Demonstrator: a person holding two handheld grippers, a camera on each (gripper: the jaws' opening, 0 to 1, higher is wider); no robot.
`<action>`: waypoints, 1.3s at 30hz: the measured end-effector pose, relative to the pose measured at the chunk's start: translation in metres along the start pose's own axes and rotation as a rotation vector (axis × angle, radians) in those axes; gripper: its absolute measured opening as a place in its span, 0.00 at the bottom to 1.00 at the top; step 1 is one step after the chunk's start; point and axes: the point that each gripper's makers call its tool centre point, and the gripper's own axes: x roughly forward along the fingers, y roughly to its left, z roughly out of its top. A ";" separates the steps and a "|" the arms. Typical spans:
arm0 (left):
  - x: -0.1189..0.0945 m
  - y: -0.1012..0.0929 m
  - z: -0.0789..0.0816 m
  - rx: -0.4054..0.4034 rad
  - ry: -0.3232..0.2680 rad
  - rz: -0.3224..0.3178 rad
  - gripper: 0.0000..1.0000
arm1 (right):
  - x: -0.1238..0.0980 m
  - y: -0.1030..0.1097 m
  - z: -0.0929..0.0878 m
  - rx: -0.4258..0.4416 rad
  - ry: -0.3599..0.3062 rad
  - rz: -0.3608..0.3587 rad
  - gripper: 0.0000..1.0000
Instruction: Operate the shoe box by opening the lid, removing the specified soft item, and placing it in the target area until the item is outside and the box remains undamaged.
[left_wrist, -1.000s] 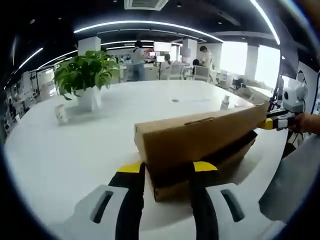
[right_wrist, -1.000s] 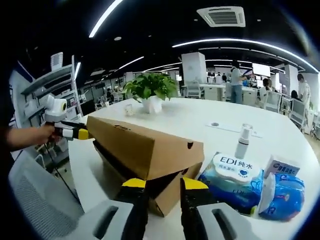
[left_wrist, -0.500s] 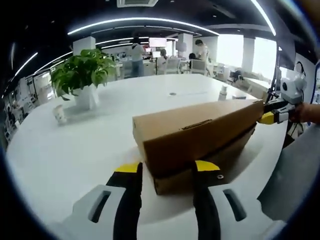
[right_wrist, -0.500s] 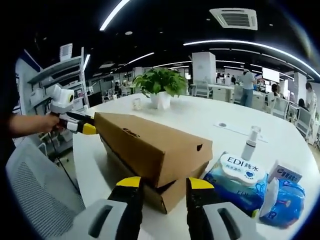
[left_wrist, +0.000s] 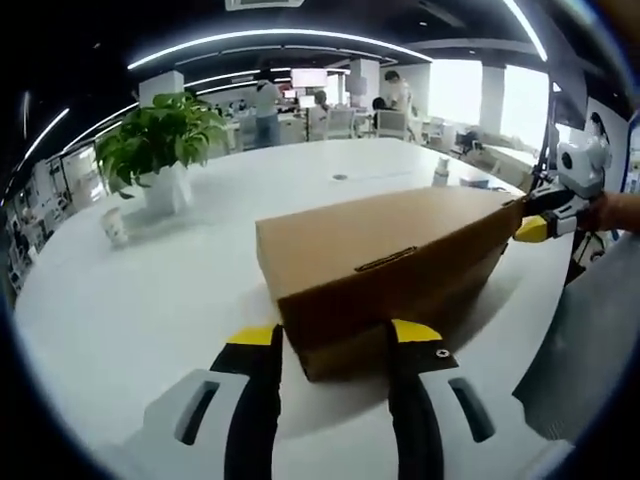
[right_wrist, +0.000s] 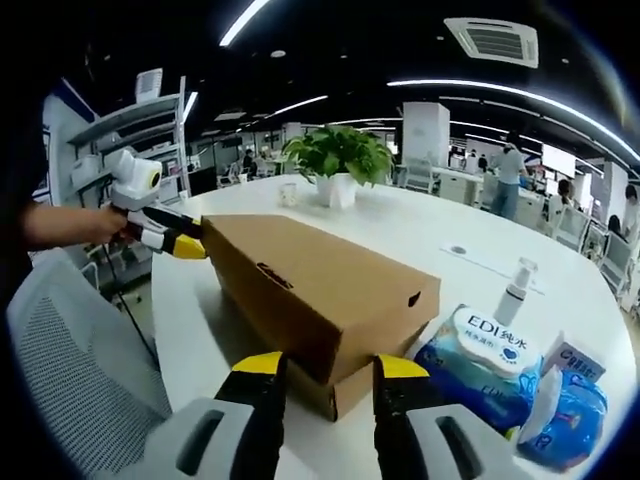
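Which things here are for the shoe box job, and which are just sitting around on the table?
For the job:
- shoe box, lid down
- left tool, at one end of the box
- right tool, at the other end

Just sitting around:
- potted plant
- wet wipes pack
- spray bottle
- small cup
- white table holding everything

left gripper (left_wrist: 335, 345): yellow-tipped black jaws, grey body | right gripper (right_wrist: 322, 372): same

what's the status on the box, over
Left gripper and right gripper open, one at each end of box. Lid down. Wipes pack beside box.
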 end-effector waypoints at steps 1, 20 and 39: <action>0.001 0.000 -0.002 0.011 0.004 -0.003 0.42 | 0.001 0.000 -0.001 -0.004 0.004 0.002 0.31; 0.014 0.002 -0.023 0.065 0.083 -0.006 0.38 | 0.019 0.001 -0.021 -0.007 0.079 -0.001 0.33; 0.029 0.007 -0.034 0.064 0.132 0.032 0.34 | 0.028 -0.002 -0.027 0.003 0.100 -0.017 0.32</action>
